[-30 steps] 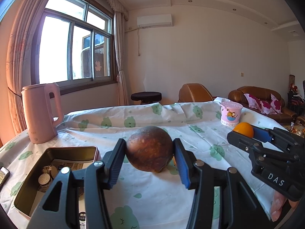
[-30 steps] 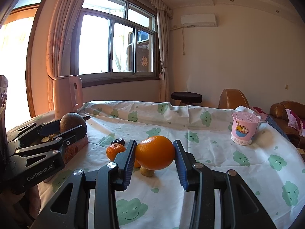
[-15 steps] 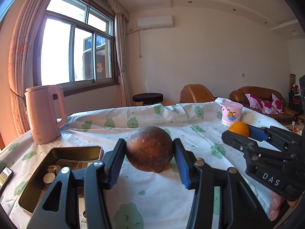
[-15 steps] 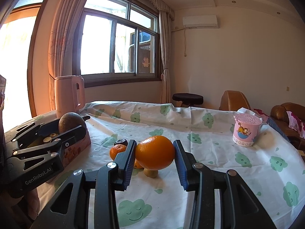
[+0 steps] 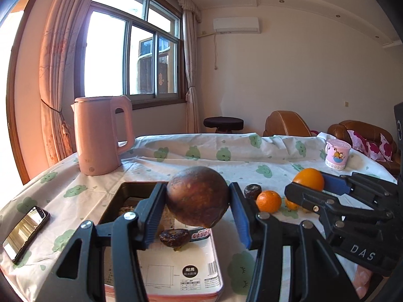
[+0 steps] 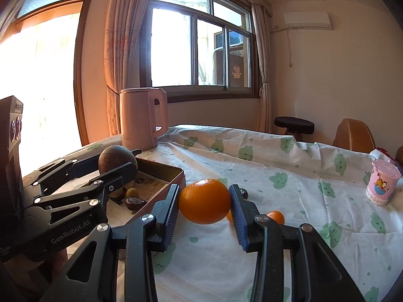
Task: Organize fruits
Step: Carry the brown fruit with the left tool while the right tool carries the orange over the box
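We held a brown fruit [image 5: 197,196] pinched between the blue pads of our left gripper [image 5: 197,198], hanging just over the open metal tin [image 5: 113,206] and its pale lid [image 5: 176,271], where a dark wrinkled fruit [image 5: 175,237] already lay. Our right gripper [image 6: 205,205] clamped a large orange [image 6: 205,201] just right of the tin's wall, above the tablecloth [image 6: 289,201]. Two small oranges [image 5: 268,201] waited on the cloth further right of the tin. To do this well, we judged, each fruit should go down low inside the tin before the pads part — a round fruit dropped from height would likely roll or bounce out.
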`<state>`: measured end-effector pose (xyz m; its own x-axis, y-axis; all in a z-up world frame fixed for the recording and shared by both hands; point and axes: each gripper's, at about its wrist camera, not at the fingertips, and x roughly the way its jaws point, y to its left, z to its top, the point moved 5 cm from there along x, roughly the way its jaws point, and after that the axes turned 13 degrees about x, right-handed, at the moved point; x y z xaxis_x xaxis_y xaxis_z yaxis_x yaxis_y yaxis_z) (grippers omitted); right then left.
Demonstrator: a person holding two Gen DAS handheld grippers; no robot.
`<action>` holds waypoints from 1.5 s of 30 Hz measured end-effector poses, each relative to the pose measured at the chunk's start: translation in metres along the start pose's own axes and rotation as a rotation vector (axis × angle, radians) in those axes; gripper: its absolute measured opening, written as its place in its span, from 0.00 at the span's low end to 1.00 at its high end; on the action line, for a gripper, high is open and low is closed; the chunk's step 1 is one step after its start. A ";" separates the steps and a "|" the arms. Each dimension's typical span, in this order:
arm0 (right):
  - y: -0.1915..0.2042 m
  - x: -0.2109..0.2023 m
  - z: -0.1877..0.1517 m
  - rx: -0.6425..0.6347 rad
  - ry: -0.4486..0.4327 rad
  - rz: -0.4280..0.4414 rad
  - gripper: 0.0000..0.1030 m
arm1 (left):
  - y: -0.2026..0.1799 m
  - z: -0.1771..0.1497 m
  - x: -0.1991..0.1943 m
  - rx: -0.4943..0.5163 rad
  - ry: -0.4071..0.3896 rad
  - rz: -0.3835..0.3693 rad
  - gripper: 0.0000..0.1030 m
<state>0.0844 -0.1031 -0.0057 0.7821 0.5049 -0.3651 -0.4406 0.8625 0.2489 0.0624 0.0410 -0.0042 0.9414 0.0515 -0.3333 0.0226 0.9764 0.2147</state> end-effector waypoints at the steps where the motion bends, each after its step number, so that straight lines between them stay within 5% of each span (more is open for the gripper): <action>1: 0.006 0.003 0.000 -0.005 0.007 0.012 0.41 | 0.005 -0.001 0.000 -0.003 0.007 0.005 0.51; 18: 0.081 0.055 -0.015 -0.102 0.122 0.116 0.41 | 0.077 -0.037 0.014 -0.085 0.144 0.063 0.51; 45: 0.098 0.091 -0.043 -0.158 0.297 0.115 0.41 | 0.084 -0.058 0.028 -0.058 0.227 0.075 0.52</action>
<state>0.0934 0.0290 -0.0527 0.5714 0.5666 -0.5937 -0.5993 0.7823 0.1698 0.0709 0.1363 -0.0486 0.8397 0.1638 -0.5178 -0.0701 0.9781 0.1958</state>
